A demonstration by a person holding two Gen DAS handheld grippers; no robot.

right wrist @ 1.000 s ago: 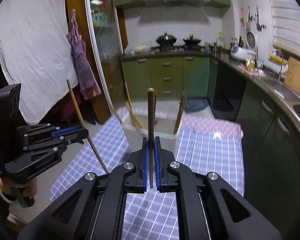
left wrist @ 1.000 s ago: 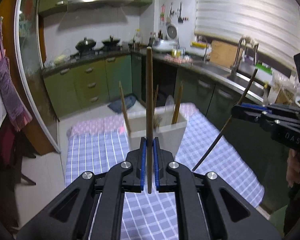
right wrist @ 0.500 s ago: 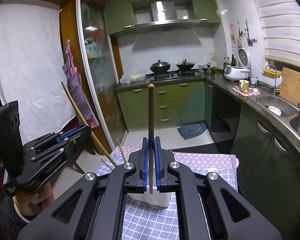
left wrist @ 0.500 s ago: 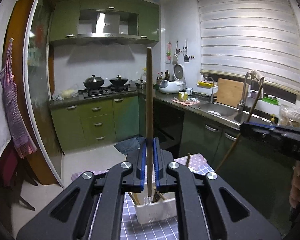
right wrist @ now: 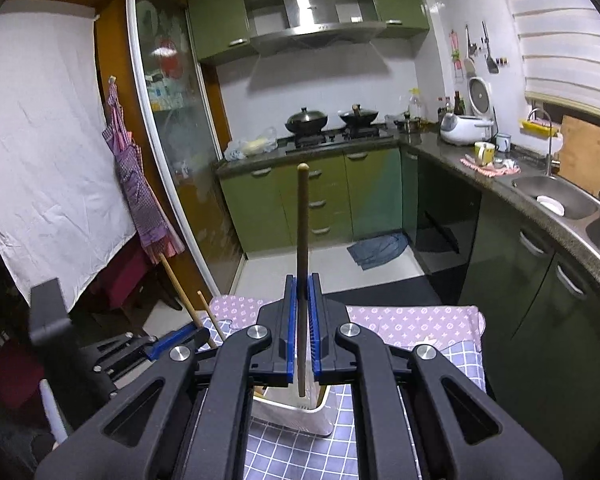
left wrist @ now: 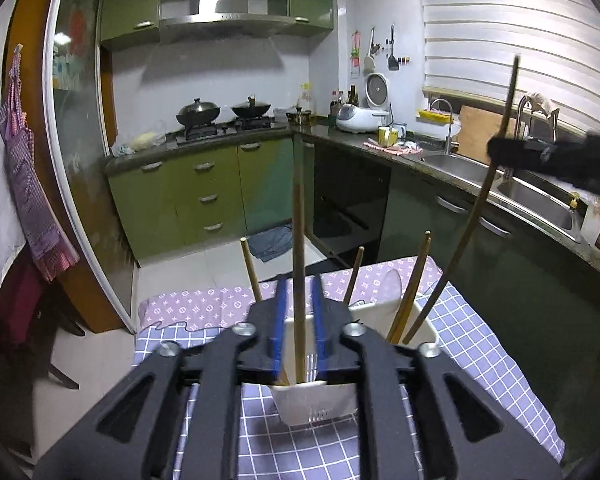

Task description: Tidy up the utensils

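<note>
Left gripper (left wrist: 298, 320) jaws just opening slightly, chopstick (left wrist: 299, 264) standing loose between them, over white holder (left wrist: 420, 326). Right gripper (right wrist: 302, 332) jaws clamping second chopstick (right wrist: 302, 220).

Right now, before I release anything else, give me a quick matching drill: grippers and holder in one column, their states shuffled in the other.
Column one:
1. left gripper
2. right gripper
3. white utensil holder
4. checked tablecloth

Column two:
A. clamped tight on an upright chopstick
B. lies under the holder
C. jaws just opened, a chopstick standing loose between them, its lower end inside the holder
D. already has several chopsticks leaning in it

Pairs: 1-C, 2-A, 3-D, 4-B
</note>
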